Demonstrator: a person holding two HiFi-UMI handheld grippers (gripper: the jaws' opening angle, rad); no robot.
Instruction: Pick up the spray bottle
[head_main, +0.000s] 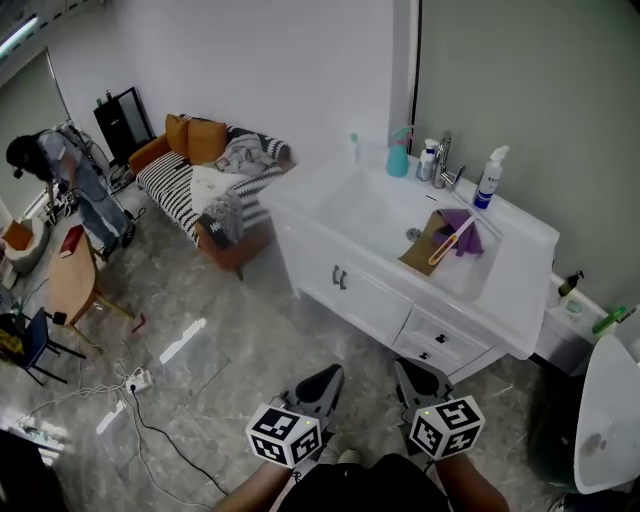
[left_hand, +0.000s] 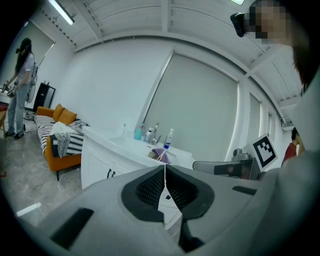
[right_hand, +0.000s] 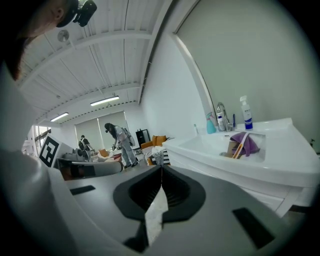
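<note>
Closest in, the left gripper (head_main: 322, 383) and the right gripper (head_main: 412, 380) are hanging side by side, each with its jaws pressing together and gripping nothing. Both are pointing toward the white vanity cabinet (head_main: 350, 290). Its front edge is running slantwise across just ahead of them, nearer the right gripper than the left. Bare grey floor (head_main: 230, 340) is lying open between the tips and the cabinet doors, and it is widening out ahead-left of the left gripper toward the orange sofa (head_main: 200, 190). Well ahead of the right gripper, past the sink basin (head_main: 380, 215), the spray bottle (head_main: 490, 178) is standing upright on the counter's back ledge by the wall, just right of the faucet (head_main: 445, 160). A teal bottle (head_main: 399, 156) is standing left of the faucet. A purple cloth (head_main: 458, 232) is draping inside the basin, between the grippers and the spray bottle. To the right gripper's right, a white rounded fixture (head_main: 608, 415) is crowding the floor. A person (head_main: 60, 175) is bending far off to the left gripper's left, beyond the sofa
</note>
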